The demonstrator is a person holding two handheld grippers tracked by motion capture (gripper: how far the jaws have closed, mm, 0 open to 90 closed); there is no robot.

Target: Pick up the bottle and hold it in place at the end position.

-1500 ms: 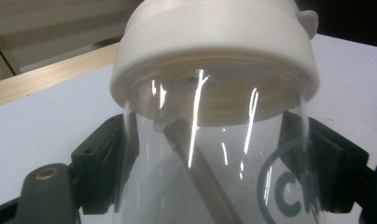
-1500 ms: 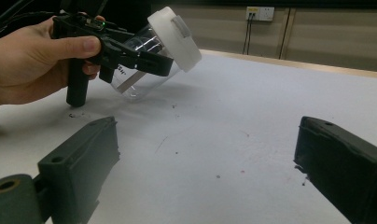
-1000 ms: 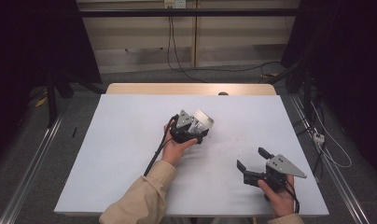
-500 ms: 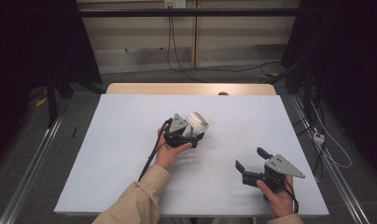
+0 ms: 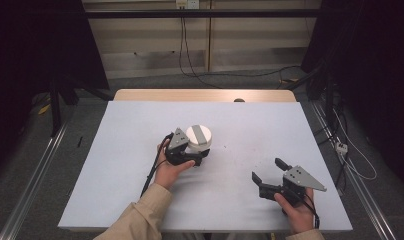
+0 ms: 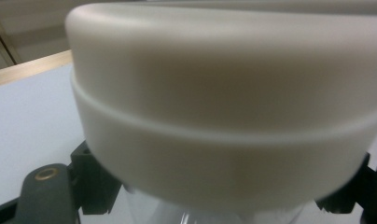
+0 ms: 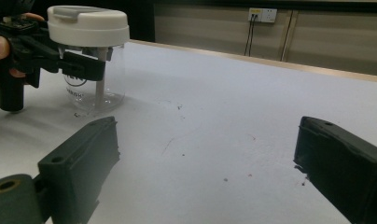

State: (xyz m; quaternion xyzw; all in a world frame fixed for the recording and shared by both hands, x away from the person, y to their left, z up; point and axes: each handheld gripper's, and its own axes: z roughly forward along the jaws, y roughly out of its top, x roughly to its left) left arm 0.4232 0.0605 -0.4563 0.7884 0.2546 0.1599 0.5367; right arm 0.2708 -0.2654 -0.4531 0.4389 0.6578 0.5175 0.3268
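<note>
A clear jar with a white lid point(image 5: 198, 136) stands on the white table point(image 5: 115, 165) a little left of the middle. My left gripper point(image 5: 197, 150) is shut on it, its black jaws clasping the glass just under the lid. The left gripper view is close on the lid point(image 6: 224, 93), with the clear glass point(image 6: 214, 215) below it. In the right gripper view the jar point(image 7: 91, 56) stands at the far left with the left gripper point(image 7: 79, 65) around it. My right gripper point(image 5: 267, 169) rests near the front right, open, nothing between its jaws point(image 7: 210, 128).
A wooden strip point(image 5: 205, 95) borders the table's far edge. Cables point(image 5: 190, 55) and a wall socket point(image 7: 263, 15) lie beyond it. Dark stands and rails flank the table on both sides. Small dark specks point(image 7: 177, 107) mark the tabletop.
My left gripper has carried the jar leftward and slightly nearer to the person. The right gripper has kept still.
</note>
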